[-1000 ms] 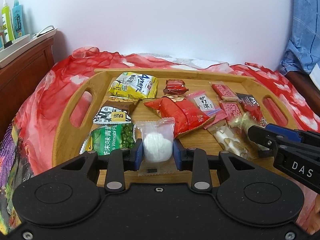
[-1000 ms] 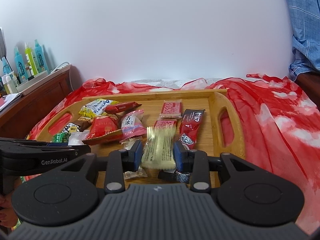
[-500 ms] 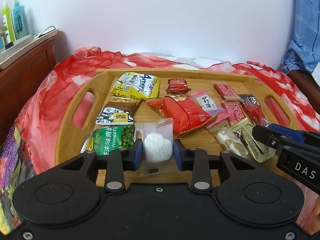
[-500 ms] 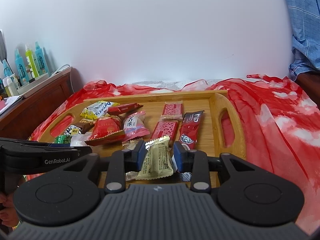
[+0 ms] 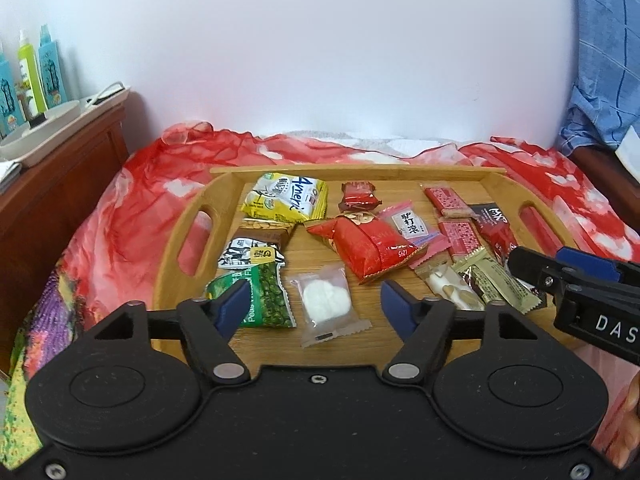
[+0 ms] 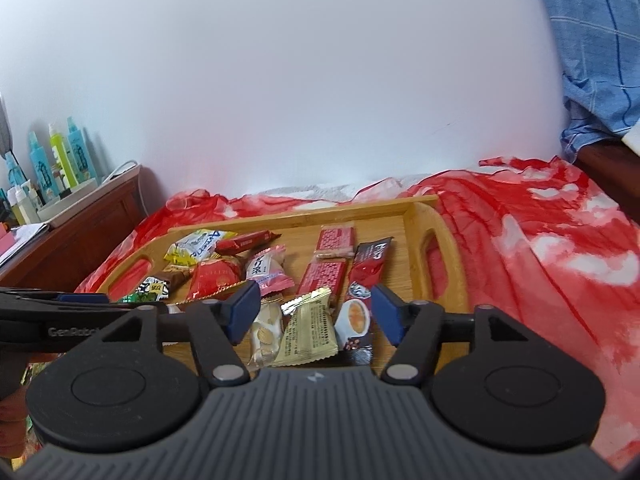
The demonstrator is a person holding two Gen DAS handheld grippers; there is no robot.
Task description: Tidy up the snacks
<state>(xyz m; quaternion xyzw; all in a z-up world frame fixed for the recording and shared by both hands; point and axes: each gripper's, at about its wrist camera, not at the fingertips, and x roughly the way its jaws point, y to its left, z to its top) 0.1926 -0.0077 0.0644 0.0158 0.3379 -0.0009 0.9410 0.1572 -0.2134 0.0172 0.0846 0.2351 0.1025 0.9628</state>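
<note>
A wooden tray (image 5: 172, 248) (image 6: 452, 280) on a red cloth holds several snack packets. A clear packet with a white sweet (image 5: 326, 302) lies flat on the tray between the spread blue pads of my left gripper (image 5: 314, 300), whose jaws are opening and touch nothing. A gold-wrapped packet (image 6: 310, 328) (image 5: 498, 286) lies on the tray between the pads of my right gripper (image 6: 314, 306), whose jaws are also opening and clear of it. Around them lie a green peas bag (image 5: 264, 296), a red bag (image 5: 368, 248), a yellow bag (image 5: 286, 200) and a dark red coffee stick (image 6: 366, 276).
The red patterned cloth (image 6: 540, 240) covers the surface around the tray. A wooden cabinet (image 5: 52, 184) with bottles (image 5: 40, 68) and a white tray stands at the left. Blue checked fabric (image 6: 592, 40) hangs at the right. A white wall rises behind.
Both grippers have let go: the left released the white sweet packet and drew up and back; the right released the gold packet, which now lies on the tray.
</note>
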